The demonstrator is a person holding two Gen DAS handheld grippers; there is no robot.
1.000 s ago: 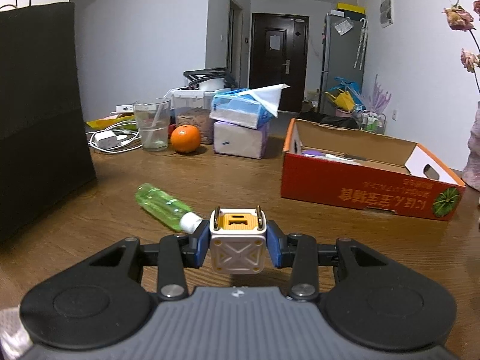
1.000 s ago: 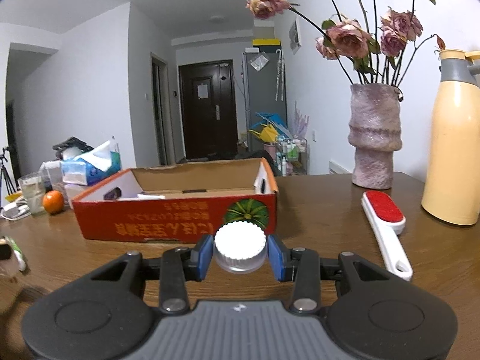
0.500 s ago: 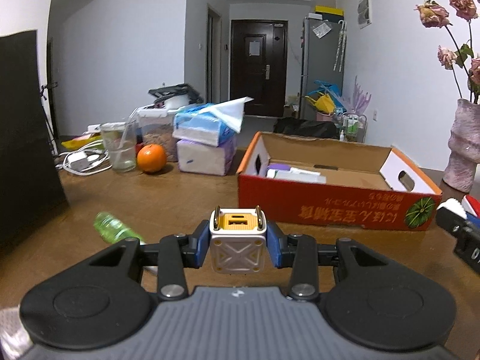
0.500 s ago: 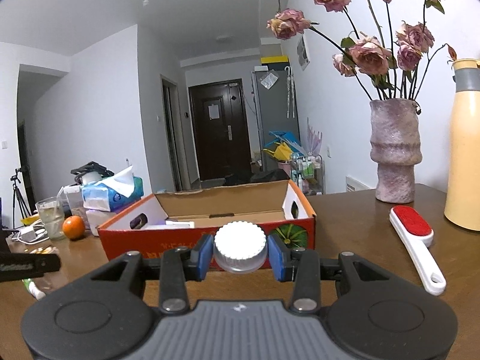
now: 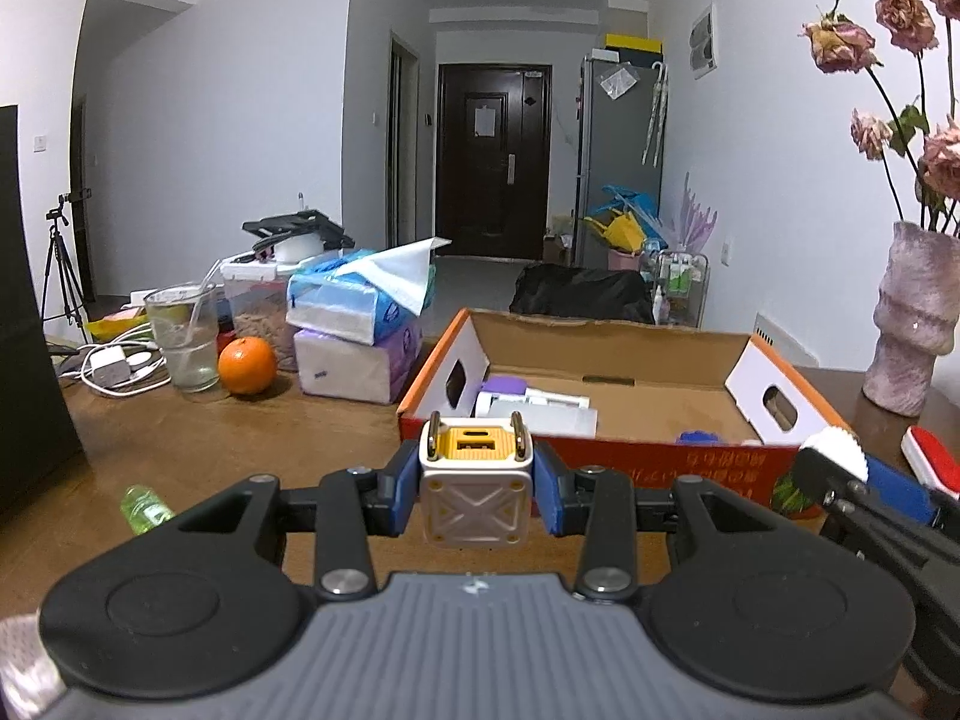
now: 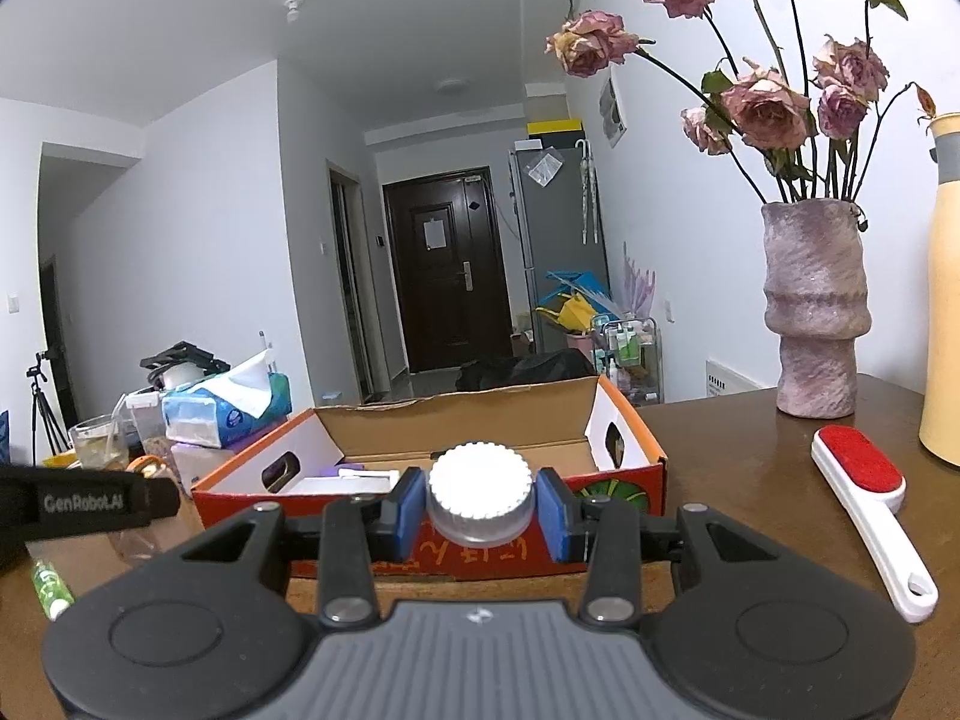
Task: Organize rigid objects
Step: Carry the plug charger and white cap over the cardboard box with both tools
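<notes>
Left gripper (image 5: 476,483), lower centre of frame: blue pads pinching a white-and-yellow charger cube (image 5: 476,489). Right gripper (image 6: 480,507), lower centre: clamped on a white ribbed bottle cap (image 6: 480,495). Orange cardboard box (image 5: 606,461), mid-frame just beyond both, open, holding white and purple items. Green bottle (image 5: 144,507) lying lower left on the wooden table (image 5: 240,420).

My left gripper (image 5: 475,483) is clamped on the charger cube (image 5: 475,491), near the cardboard box (image 5: 648,457); right gripper (image 6: 480,507) (pads tight) pinches the white cap (image 6: 480,501) beside that box.
</notes>
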